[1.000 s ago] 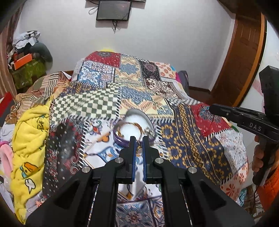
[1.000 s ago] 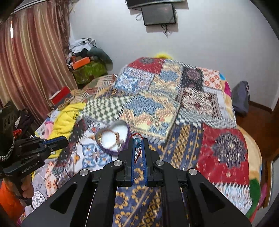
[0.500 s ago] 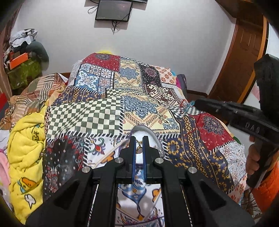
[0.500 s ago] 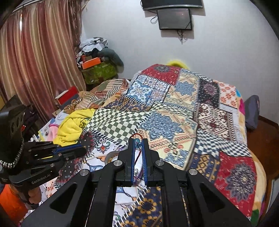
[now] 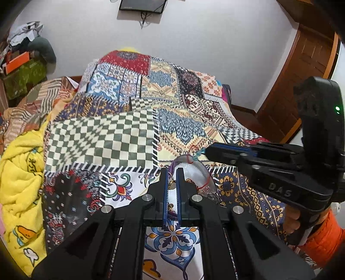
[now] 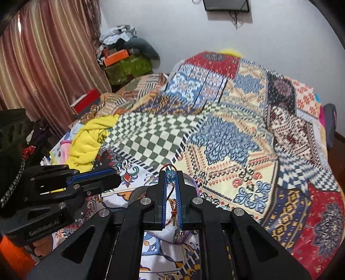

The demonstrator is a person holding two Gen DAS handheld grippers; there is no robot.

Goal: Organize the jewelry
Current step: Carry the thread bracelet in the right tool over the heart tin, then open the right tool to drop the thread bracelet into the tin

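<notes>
Jewelry is held in both grippers over a patchwork bedspread (image 5: 103,137). The right gripper (image 6: 171,175) is clamped on a red cord bracelet (image 6: 170,193) with a blue bead (image 6: 171,177) pinched at the fingertips; the cord loops out past the tips and hangs down between the fingers, ending in a small gold piece. In the left view the same cord (image 5: 190,157) dangles from that gripper's tip onto a heart-shaped dish (image 5: 194,172).

The left gripper (image 5: 171,172) has its fingers drawn close on a small gold piece (image 5: 171,184); what kind of jewelry it is cannot be told. It sits directly over the dish, which has a white lining and a purple rim and lies on the white floral patch near the front edge of the bed, just below the green checked patch. The right gripper's tip hangs over the dish's far rim, close to the left gripper but apart from it.

A hand (image 5: 291,221) with an orange sleeve (image 5: 323,239) grips the right gripper's handle. A yellow blanket (image 5: 19,176) lies bunched along the bed's left edge. A dark screen (image 5: 142,5) hangs on the white wall beyond the bed.
</notes>
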